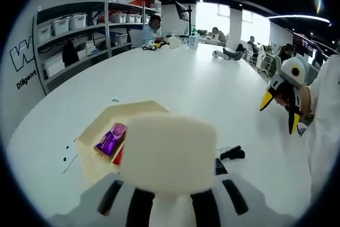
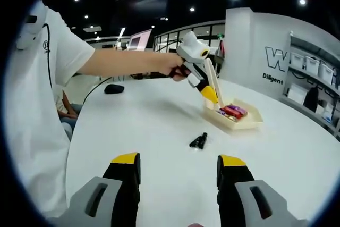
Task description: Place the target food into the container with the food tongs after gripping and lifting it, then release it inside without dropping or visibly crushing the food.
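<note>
A cream tray [image 1: 91,163] sits on the white table, holding a purple packet [image 1: 110,137] and a red packet [image 1: 118,157]. My left gripper [image 1: 169,195] is shut on cream food tongs [image 1: 170,155], whose blurred bulk hides the tray's right part. In the right gripper view a hand holds the left gripper [image 2: 194,59] over the tray [image 2: 249,123]. There the tongs [image 2: 213,83] point down at the tray's near end, beside the red packet [image 2: 229,111] and the purple packet [image 2: 238,109]. My right gripper [image 2: 178,159] stands open with nothing between its jaws, well short of the tray.
A small black clip [image 2: 198,141] lies on the table between my right gripper and the tray, also visible as the clip [image 1: 232,153]. A black puck [image 2: 113,89] lies further left. Shelves with bins [image 1: 79,25] line the wall. People sit at the table's far end.
</note>
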{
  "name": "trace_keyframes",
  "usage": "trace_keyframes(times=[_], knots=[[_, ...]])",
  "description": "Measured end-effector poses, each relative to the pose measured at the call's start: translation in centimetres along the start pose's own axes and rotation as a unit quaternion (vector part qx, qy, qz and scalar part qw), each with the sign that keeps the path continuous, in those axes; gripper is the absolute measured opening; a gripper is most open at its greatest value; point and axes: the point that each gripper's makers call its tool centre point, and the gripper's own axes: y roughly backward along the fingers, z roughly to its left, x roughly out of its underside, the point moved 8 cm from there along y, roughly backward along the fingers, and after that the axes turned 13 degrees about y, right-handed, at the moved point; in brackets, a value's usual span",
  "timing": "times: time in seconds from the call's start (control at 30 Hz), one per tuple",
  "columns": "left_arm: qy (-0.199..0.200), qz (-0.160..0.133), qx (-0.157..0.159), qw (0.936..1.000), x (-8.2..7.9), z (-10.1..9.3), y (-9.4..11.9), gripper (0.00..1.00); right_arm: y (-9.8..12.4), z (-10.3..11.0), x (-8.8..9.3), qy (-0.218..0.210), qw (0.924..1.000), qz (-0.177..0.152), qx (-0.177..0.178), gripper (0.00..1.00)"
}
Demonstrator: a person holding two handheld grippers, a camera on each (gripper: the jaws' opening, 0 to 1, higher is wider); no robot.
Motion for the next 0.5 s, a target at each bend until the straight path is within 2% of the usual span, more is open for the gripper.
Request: trace_keyframes(times=[0.23, 0.5], knots=[[-0.001, -0.021, 0.008, 0.9998, 0.1, -1.5, 1.4, 0.21, -0.2, 0.4, -0.4, 0.005, 1.0, -0.001, -0.004, 0.54], [-0.008, -0.038, 0.029, 0.9988, 1.3, -4.0, 1.6, 0.21, -0.4, 0.8, -0.6, 0.01, 0.9999, 0.001, -0.008, 0.54]])
